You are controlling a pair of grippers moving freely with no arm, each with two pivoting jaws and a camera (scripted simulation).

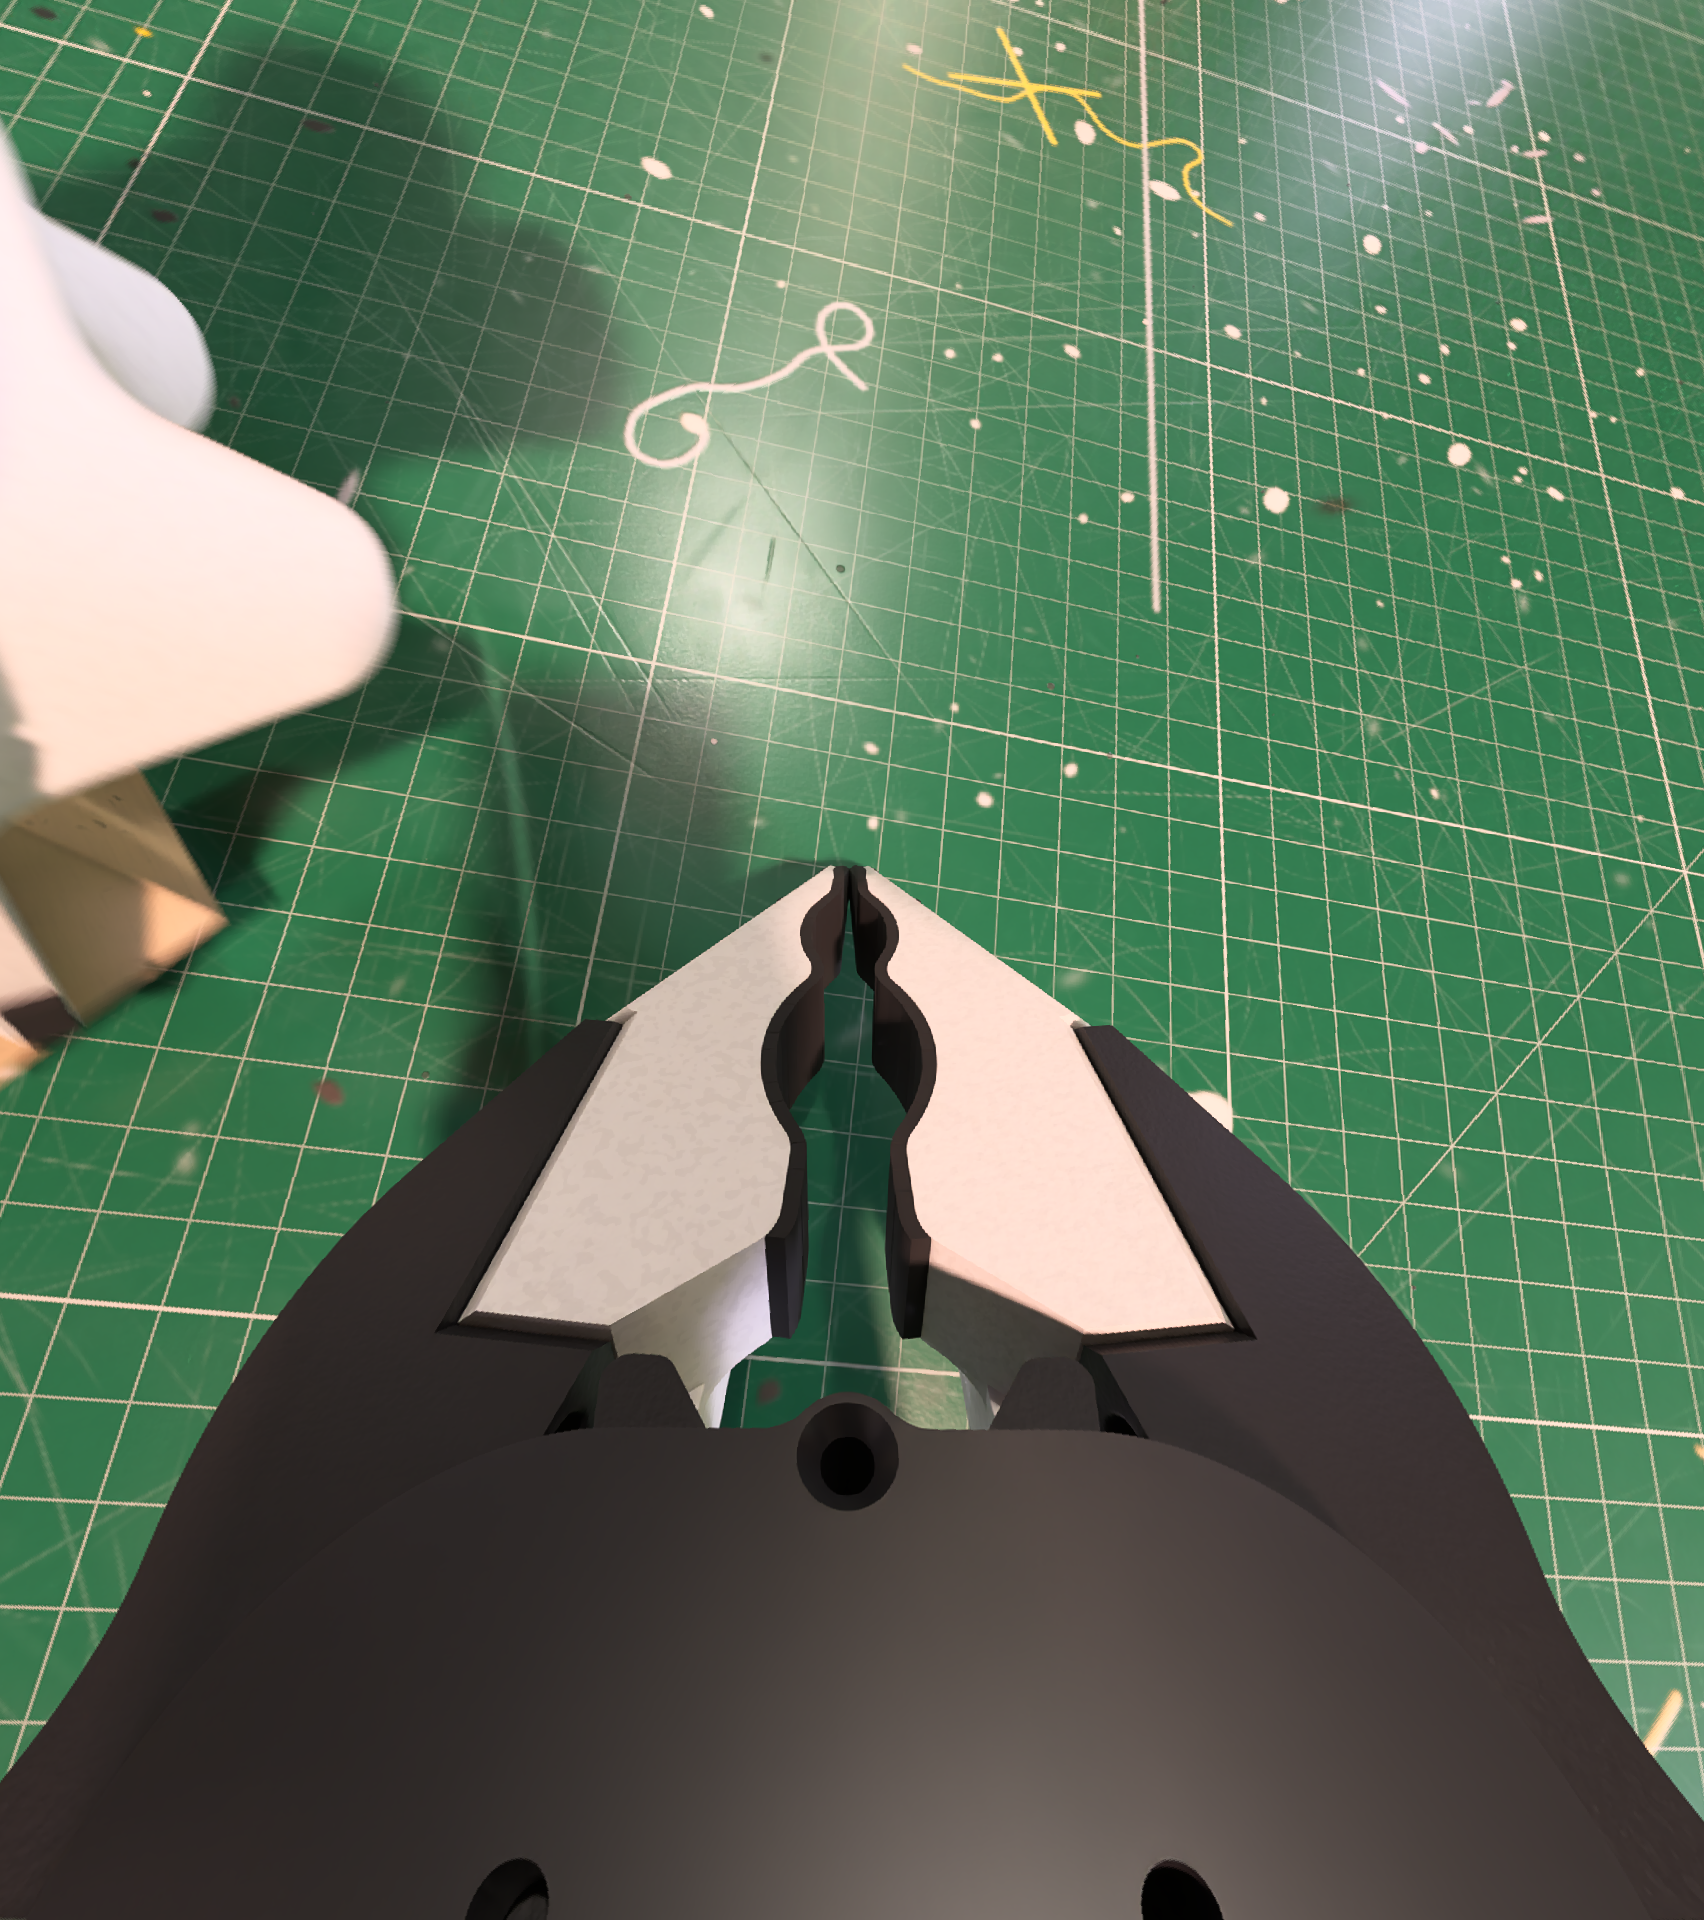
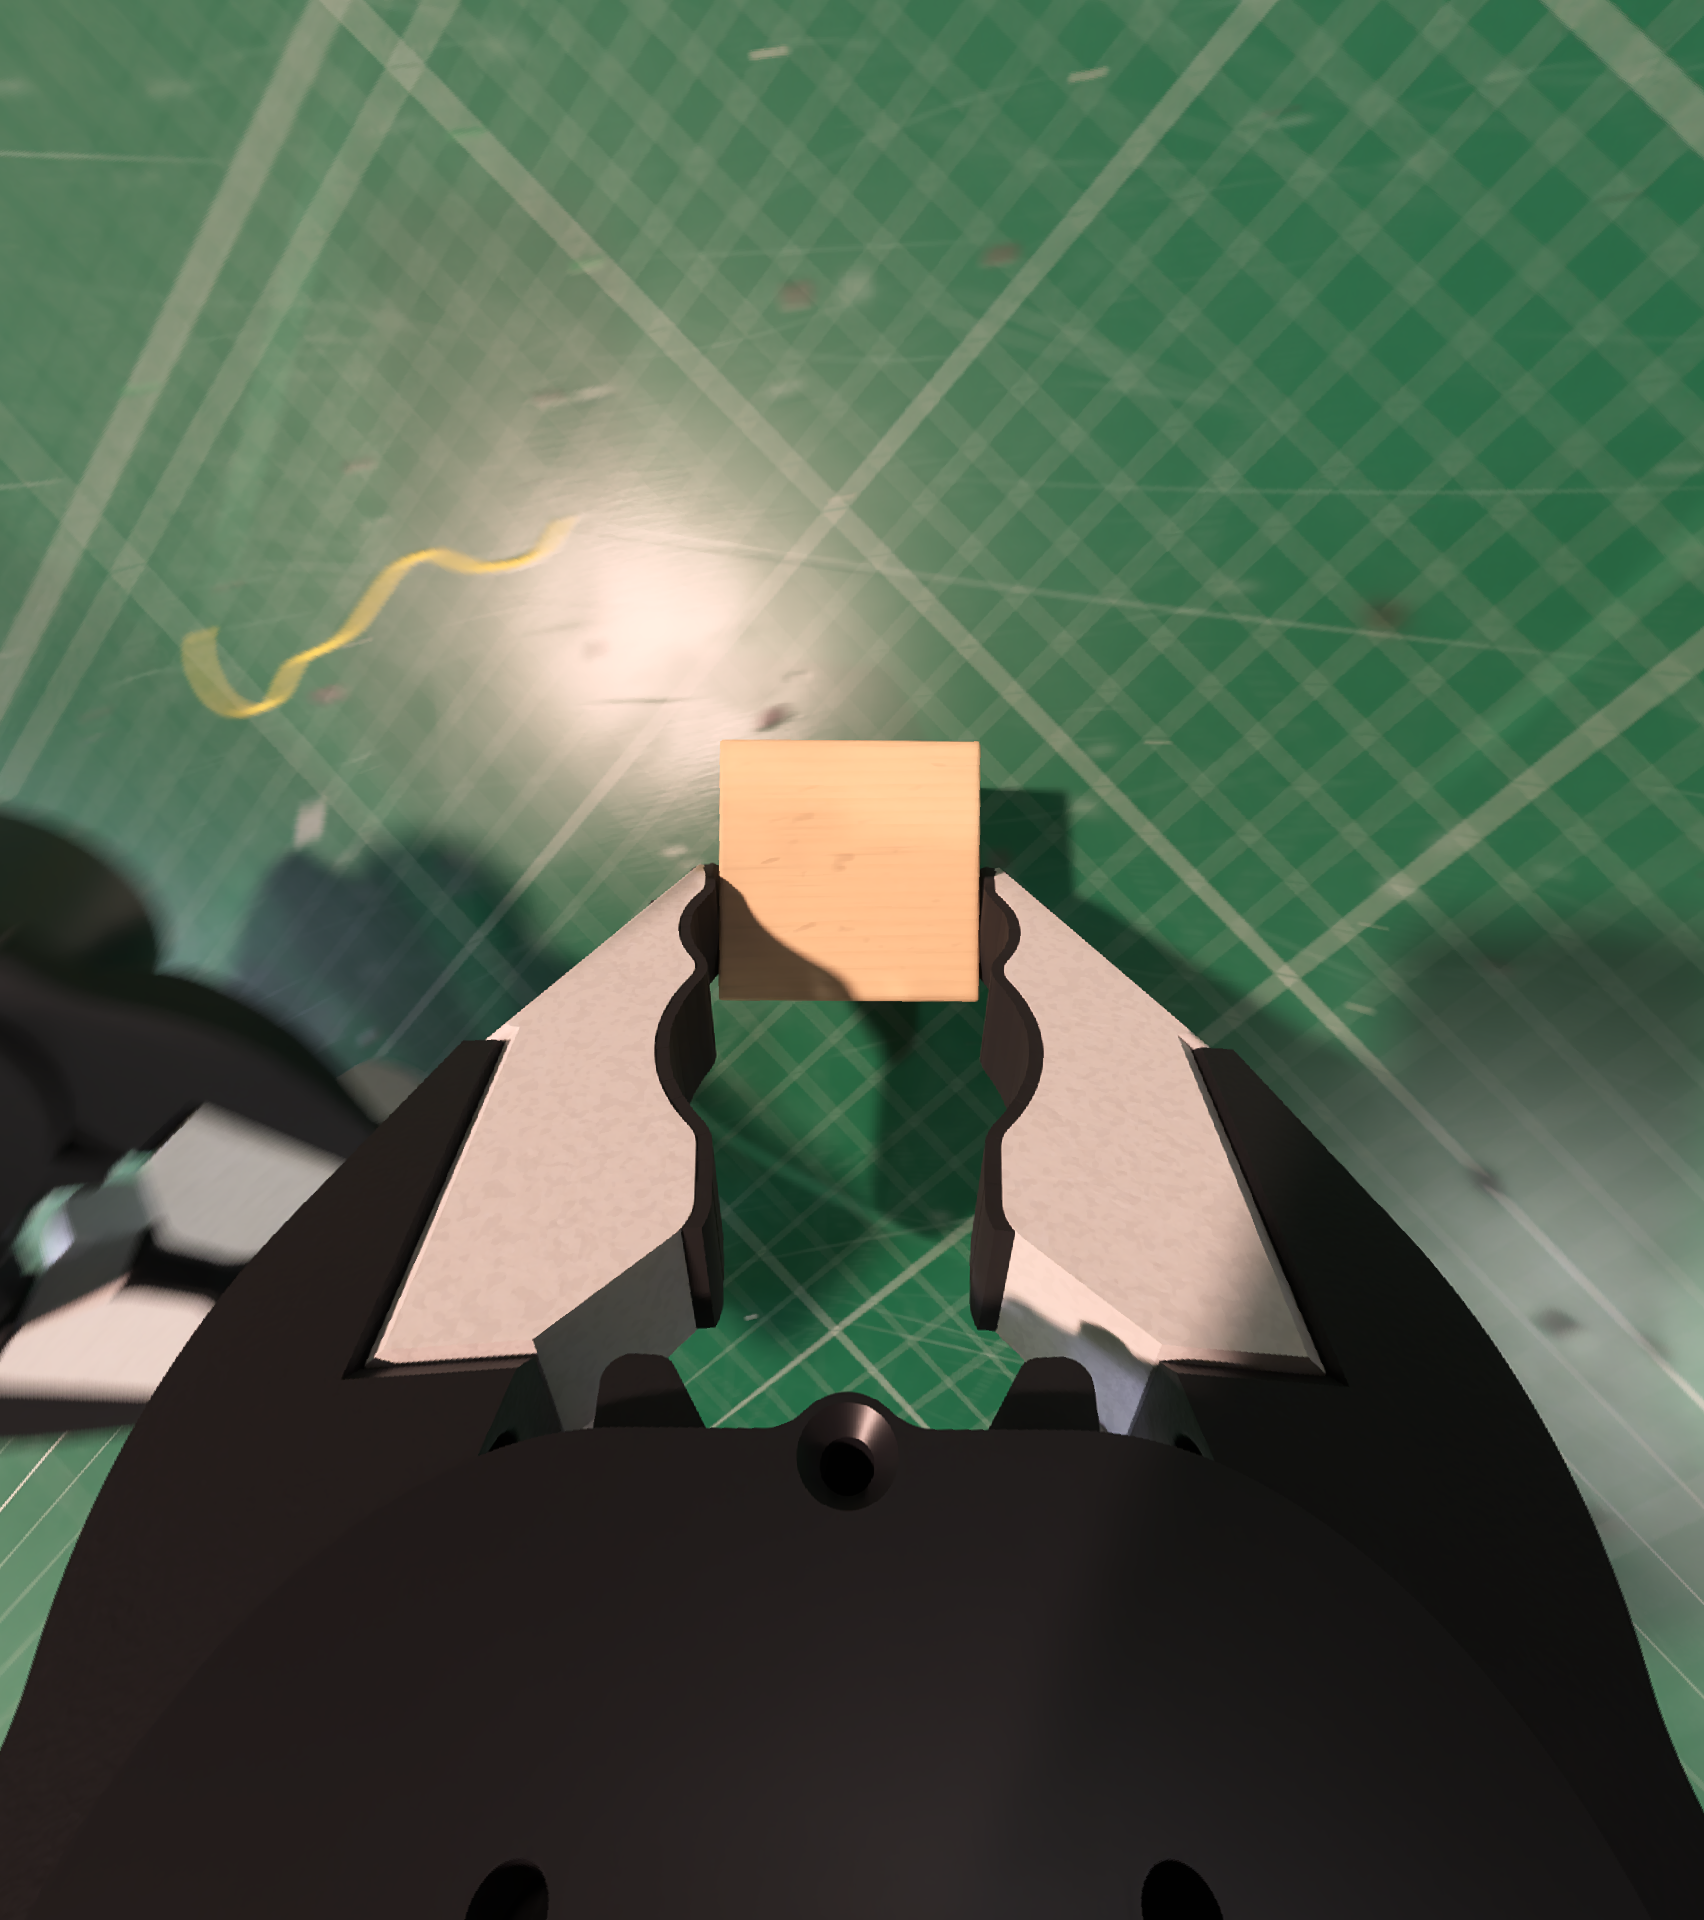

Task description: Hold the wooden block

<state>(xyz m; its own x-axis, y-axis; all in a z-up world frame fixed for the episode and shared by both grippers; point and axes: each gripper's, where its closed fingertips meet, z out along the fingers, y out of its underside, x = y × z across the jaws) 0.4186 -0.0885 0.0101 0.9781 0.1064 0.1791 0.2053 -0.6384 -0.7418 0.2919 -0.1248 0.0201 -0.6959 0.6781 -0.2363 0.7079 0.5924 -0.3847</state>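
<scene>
Tongs, right [image 2: 848, 883]: clamped on the wooden block [image 2: 848, 871], one tip flat on each side face; the square grip likely keeps it from twisting.
Tongs, left [image 1: 848, 873]: tips drawn together on nothing, pointing at bare mat; I judge them idle, kept clear of the grip.
Table [image 1: 1347, 831]: covered by a green gridded cutting mat, scored and flecked with pale paint, with yellow scribbles at 12 to 1 o'clock in the left wrist view.
Other tongs seen afar: in the right wrist view the left pair lies blurred at 8 to 9 o'clock; in the left wrist view the right pair looms white at 9 to 11 o'clock.
Wooden block: dead centre between the right tips, its shadow offset on the mat, so probably lifted; at 9 o'clock in the left wrist view.
Yellow curl [image 2: 349, 623]: on the mat at 10 o'clock from the block, well apart.
Task stage: hold appears achieved; steadiness is what remains.
</scene>
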